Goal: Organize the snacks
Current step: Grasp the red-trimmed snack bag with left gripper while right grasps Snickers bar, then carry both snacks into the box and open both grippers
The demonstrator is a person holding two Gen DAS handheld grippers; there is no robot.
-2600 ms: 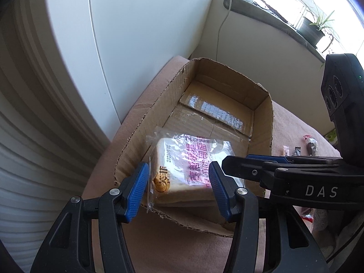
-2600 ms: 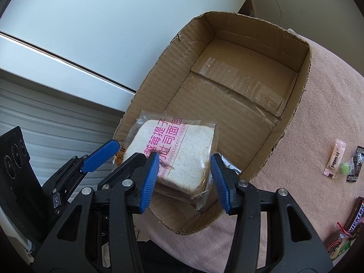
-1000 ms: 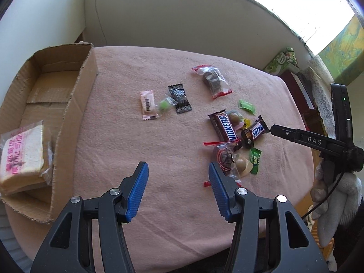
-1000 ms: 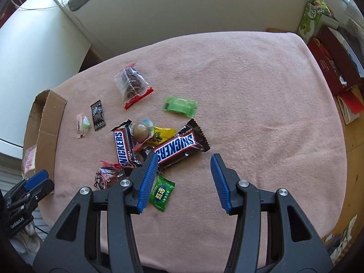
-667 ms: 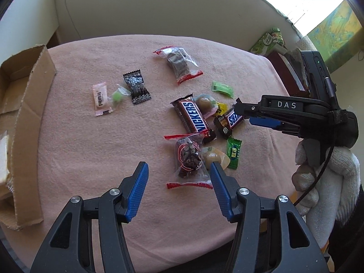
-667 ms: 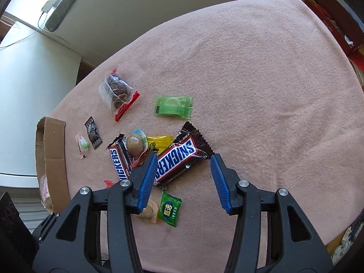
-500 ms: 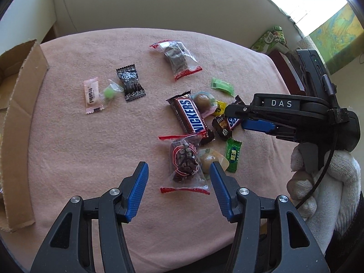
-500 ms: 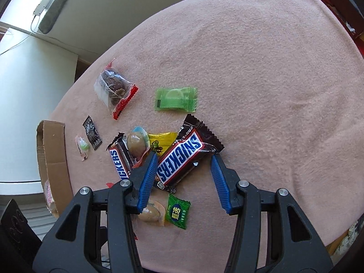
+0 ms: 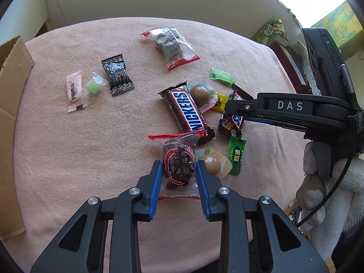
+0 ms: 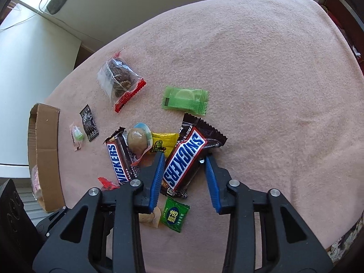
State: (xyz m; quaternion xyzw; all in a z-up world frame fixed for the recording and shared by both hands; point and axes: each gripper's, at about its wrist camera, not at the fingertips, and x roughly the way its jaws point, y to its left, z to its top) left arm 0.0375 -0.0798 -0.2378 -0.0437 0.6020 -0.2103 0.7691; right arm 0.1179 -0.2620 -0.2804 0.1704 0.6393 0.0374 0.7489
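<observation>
- Left wrist view: the left gripper (image 9: 179, 179) is reaching low over the pink worktop (image 9: 79, 147), its blue fingers (image 9: 156, 188) sitting narrowly on either side of a clear red-edged snack packet (image 9: 179, 168), right against its sides; a firm pinch cannot be told.
- Right wrist view: the right gripper (image 10: 183, 177) is straddling a Snickers bar (image 10: 185, 157), its fingers half apart, the left one touching the wrapper and the right one just clear.
- A second Snickers bar (image 10: 119, 157) is lying just to the left, and a cardboard box (image 10: 44, 152) is standing at the far left edge.
</observation>
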